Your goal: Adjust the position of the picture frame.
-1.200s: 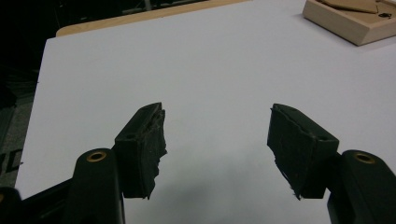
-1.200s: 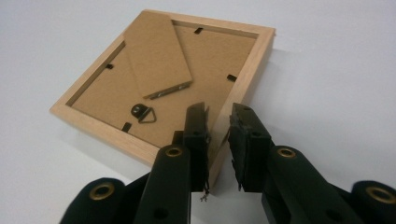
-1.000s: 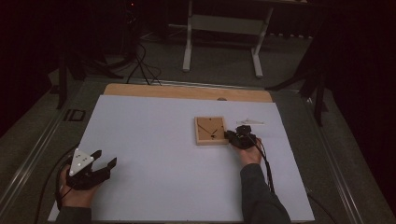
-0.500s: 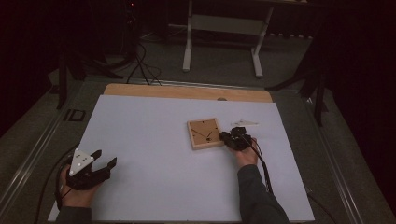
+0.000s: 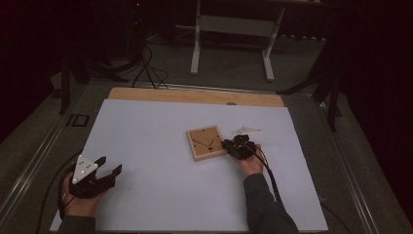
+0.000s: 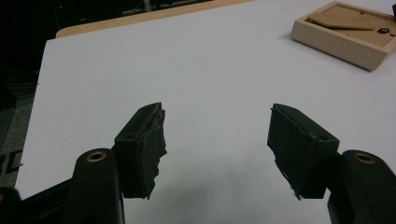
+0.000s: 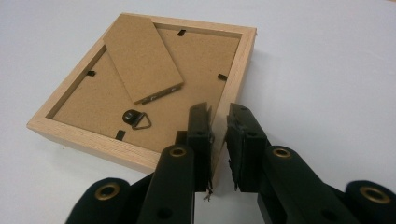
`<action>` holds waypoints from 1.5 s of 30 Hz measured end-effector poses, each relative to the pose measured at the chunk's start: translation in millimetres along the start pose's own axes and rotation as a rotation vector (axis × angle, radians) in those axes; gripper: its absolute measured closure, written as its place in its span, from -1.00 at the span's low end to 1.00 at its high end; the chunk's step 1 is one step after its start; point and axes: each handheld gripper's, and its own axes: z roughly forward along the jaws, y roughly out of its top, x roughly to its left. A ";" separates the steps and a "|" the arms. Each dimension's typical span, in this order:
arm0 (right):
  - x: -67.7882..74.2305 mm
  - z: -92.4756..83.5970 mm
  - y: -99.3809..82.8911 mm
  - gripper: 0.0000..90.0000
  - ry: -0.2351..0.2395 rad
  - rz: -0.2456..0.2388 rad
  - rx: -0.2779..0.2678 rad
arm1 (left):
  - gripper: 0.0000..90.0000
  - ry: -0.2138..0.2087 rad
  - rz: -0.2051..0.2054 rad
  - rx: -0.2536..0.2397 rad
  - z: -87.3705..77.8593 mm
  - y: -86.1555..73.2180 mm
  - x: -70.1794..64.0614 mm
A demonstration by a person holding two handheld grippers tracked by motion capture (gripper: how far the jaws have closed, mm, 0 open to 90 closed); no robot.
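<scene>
The right gripper view shows the right gripper (image 7: 218, 116) clamped on the picture frame (image 7: 140, 84) rail, frame lying back-up (stand flap, hanger ring visible); the high view places it mid-table. The left gripper (image 6: 217, 135) gapes empty, near left.

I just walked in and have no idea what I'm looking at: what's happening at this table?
A person sits at a white table with a two-jaw gripper in each hand. The right gripper is clamped on one side rail of a small wooden picture frame, which lies face down with its brown backing and stand showing. The left gripper rests near the table's front edge with its jaws open and holds nothing.
</scene>
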 end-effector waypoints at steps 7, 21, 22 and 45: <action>15.3 3.2 1.1 0.77 0.036 -0.063 0.008 | -0.19 -0.001 0.000 -0.001 0.0 0.0 0.0; 32.1 4.6 1.7 0.77 0.096 -0.172 0.024 | -0.19 -0.001 -0.001 -0.002 -0.3 0.0 0.1; 32.4 4.5 1.7 0.77 0.101 -0.175 0.025 | -0.19 -0.001 -0.002 -0.001 -0.2 0.0 0.2; 49.8 1.3 -1.5 0.77 0.226 -0.309 0.045 | -0.18 -0.017 0.011 0.008 3.8 1.0 -2.7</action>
